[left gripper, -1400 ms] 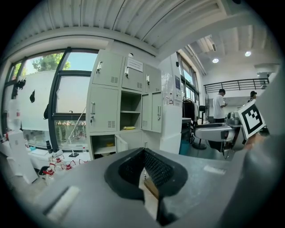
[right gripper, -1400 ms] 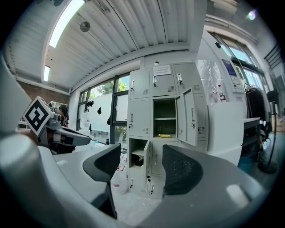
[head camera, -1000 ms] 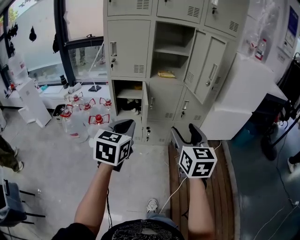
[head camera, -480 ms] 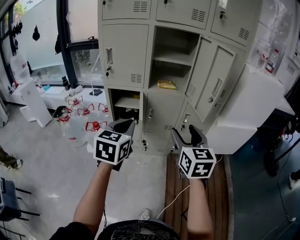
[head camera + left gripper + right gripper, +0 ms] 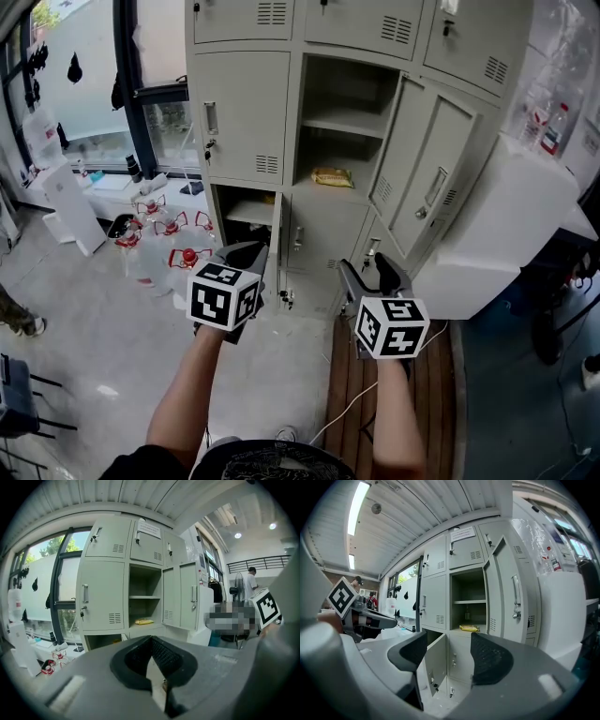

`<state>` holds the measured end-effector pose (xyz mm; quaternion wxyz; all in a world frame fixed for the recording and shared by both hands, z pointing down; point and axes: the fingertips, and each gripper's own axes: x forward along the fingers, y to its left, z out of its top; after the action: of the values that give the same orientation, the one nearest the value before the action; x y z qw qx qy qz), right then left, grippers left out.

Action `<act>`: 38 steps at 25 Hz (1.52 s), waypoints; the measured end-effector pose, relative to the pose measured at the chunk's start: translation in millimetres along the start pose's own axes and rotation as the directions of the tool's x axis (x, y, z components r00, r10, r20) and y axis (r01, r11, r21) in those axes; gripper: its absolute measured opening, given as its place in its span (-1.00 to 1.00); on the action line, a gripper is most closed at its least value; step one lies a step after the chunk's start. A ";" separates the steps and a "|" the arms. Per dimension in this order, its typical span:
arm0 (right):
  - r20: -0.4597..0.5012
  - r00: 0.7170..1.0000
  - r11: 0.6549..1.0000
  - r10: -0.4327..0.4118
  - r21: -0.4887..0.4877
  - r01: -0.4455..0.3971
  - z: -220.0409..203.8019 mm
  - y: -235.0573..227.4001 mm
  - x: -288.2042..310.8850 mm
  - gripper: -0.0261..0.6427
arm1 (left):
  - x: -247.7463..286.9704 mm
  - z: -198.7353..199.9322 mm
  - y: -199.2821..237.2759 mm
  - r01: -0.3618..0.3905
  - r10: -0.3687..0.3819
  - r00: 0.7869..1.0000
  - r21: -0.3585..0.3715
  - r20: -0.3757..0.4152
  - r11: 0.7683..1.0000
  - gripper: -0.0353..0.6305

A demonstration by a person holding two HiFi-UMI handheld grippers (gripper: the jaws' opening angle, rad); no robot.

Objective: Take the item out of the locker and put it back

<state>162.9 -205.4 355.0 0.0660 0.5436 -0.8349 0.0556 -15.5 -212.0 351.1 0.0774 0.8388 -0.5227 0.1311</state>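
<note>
At the bottom of the head view two bare arms reach forward, each hand holding a claw; the left gripper [image 5: 246,253] is just left of the middle, and its jaws are pressed together, tip to tip; the right gripper [image 5: 375,274] is just right of the middle, and its jaws stand apart, so the far locker shows through the gap; under the right one, at the lower middle, lies a brown wooden board [image 5: 352,394]; farther off, at the middle left, clear water bottles [image 5: 178,258] with red tops stand on the grey floor [image 5: 84,328]; behind them the big grey locker [image 5: 239,112] fills the top of the frame; its middle box is open, with its door [image 5: 427,155] swung to the right; the yellow packet [image 5: 332,176] lies flat on the bottom of that open box, well apart from both claws; a lower door [image 5: 278,239] below and to the left is open too.
</note>
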 end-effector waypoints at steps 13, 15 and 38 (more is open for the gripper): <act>-0.008 0.998 0.998 0.054 -0.015 -0.054 0.9 3.5 31.6 -0.03 | 13.5 -2.0 15.6 -0.028 0.028 1.000 -0.014 -0.005 1.000 -0.89; -0.012 0.998 0.998 0.059 -0.021 -0.059 1.0 3.6 40.1 -0.03 | 19.5 -1.9 20.7 -0.030 0.030 1.000 -0.019 -0.003 0.999 -0.89; -0.059 0.998 0.999 0.020 -0.033 -0.022 16.8 -21.3 202.1 -0.06 | 148.6 26.0 120.0 0.037 -0.037 0.999 -0.016 -0.013 0.999 -0.89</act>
<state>100.7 -398.7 373.4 0.0990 0.5317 -0.8391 0.0582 -57.2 -399.3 370.1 0.0901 0.8469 -0.5075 0.1308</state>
